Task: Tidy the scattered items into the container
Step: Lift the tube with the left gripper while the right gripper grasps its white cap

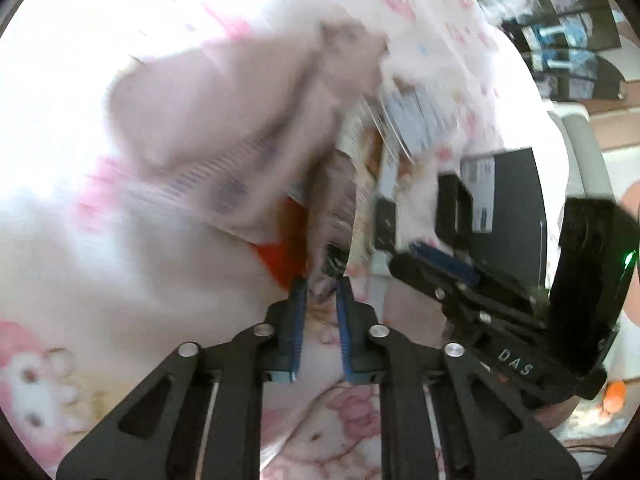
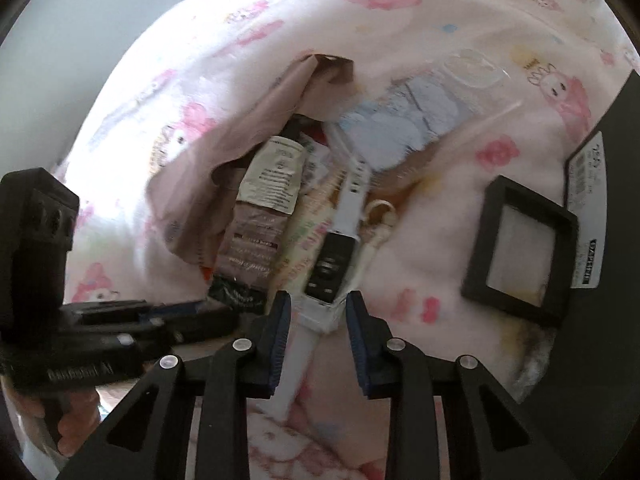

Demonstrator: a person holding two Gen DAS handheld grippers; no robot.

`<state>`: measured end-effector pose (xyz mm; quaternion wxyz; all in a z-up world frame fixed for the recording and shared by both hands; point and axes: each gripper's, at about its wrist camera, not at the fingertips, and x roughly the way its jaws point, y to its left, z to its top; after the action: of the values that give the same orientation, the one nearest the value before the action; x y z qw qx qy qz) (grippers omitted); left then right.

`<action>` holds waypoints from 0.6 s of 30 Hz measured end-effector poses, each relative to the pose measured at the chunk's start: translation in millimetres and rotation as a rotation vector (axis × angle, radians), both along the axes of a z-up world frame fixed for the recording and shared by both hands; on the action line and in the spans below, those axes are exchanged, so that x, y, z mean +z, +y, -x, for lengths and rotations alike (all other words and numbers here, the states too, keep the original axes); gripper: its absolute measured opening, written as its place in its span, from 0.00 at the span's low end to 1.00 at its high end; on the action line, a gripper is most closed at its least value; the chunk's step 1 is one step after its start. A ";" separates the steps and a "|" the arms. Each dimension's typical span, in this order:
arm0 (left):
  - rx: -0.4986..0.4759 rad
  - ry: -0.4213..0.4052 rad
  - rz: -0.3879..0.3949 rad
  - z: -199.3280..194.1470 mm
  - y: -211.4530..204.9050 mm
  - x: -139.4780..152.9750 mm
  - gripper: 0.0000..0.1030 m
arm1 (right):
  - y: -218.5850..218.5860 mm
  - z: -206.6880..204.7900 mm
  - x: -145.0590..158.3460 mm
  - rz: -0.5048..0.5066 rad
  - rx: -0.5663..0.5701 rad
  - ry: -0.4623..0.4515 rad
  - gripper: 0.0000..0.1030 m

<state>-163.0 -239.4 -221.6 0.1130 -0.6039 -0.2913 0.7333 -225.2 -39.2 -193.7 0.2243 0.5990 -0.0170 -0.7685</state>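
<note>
Here, sachet [image 1: 334, 224] between left tool [image 1: 322, 286] pads

Pink cartoon-print blanket [image 2: 420, 240], soft surface, w/ on it: open pink pouch [image 2: 240, 128] holding sachets etc., white-strap smartwatch [image 2: 332, 264], black square frame [image 2: 520, 252], clear zip bag w/ blue item [image 2: 408, 120], dark flat box [image 2: 612, 200] at right edge.

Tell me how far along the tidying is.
Partway. Several packets already sit in the pink pouch. The left gripper pinches a mauve sachet; the right gripper straddles the white-strapped watch, not yet gripping. The black frame lies outside.
</note>
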 end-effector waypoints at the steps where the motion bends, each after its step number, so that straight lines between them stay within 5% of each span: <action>1: 0.014 0.004 0.024 0.5 -5.4 3.3 0.11 | -0.4 -0.9 1.8 0.004 0.008 0.003 0.25; 3: 0.053 0.012 0.072 2.7 -18.7 9.3 0.11 | -1.4 0.6 5.7 0.014 0.010 0.005 0.25; 6: 0.083 0.012 0.002 -0.8 -37.8 9.4 0.11 | 1.2 14.7 9.3 0.022 -0.013 0.005 0.25; 10: 0.088 -0.042 -0.043 -8.1 -35.8 -11.9 0.28 | 14.5 16.7 13.2 0.025 -0.040 0.023 0.26; 14: 0.134 -0.040 -0.101 -9.5 -32.2 -24.9 0.22 | 15.0 31.7 17.5 0.023 -0.051 0.038 0.27; 18: 0.146 0.014 -0.079 -22.1 -39.7 -10.1 0.17 | 12.6 38.4 18.4 0.040 -0.038 0.020 0.27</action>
<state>-140.8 -279.1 -231.6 0.0851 -0.5710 -0.3624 0.7317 -263.6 -26.7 -175.4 0.2217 0.5863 -0.0417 -0.7780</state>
